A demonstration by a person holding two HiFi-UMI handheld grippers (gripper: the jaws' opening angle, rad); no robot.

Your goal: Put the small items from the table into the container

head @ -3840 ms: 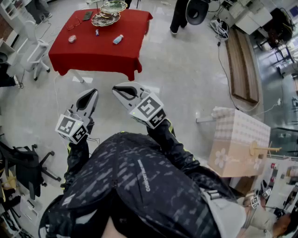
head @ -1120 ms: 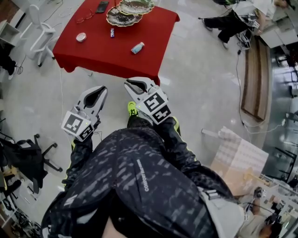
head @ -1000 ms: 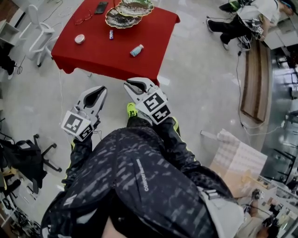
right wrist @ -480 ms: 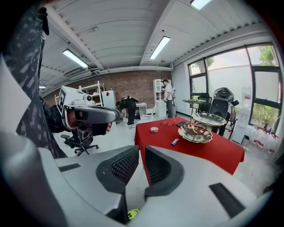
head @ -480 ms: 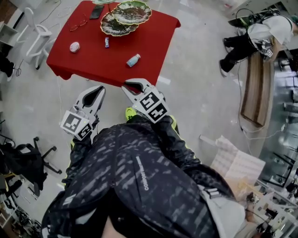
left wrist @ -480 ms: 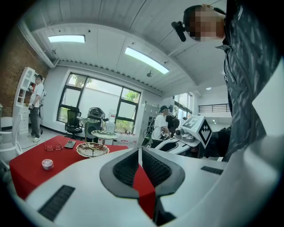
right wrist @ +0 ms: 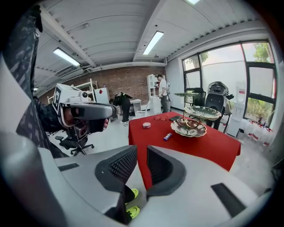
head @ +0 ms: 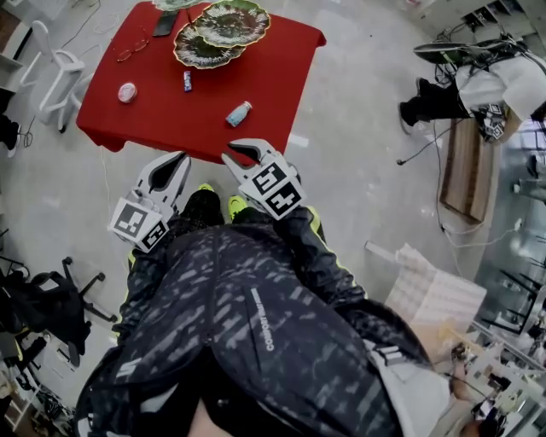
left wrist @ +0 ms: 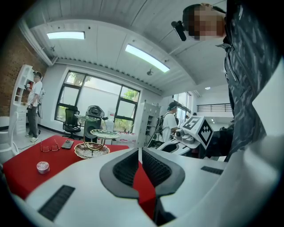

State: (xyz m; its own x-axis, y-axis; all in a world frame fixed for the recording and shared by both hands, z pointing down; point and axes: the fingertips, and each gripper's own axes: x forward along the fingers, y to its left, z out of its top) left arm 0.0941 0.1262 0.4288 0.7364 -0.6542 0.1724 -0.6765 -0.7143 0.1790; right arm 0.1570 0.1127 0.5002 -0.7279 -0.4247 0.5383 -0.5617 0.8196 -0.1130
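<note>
While we hold both tongs just short of the near edge of the red tabletop (head: 273,60), neither touches anything on it. The left tongs (head: 177,159) are clenched: in the left gripper view we see the pads meet at the tip, with nothing gripped. The right tongs (head: 235,154) are opening, with a narrow gap between the pads and nothing in it. Through the gap we see only floor and the tabletop's cloth.

All the small items sit on the tabletop:
- small bottle (head: 239,113) lies on its side by the near edge, closest to the right tongs
- round tin (head: 127,92) is near the left edge, toward the near-left corner
- small wrapped bar (head: 188,81) is mid-tabletop, just on the near side of the tiered dish stand (head: 218,30)
- glasses (head: 130,53) are toward the far-left corner
- phone (head: 165,23) is at the far edge, left of the stand

The stand sits at the far side, and its leaf-shaped dishes overlap in the head view. We can't tell whether anything lies in them.
</note>
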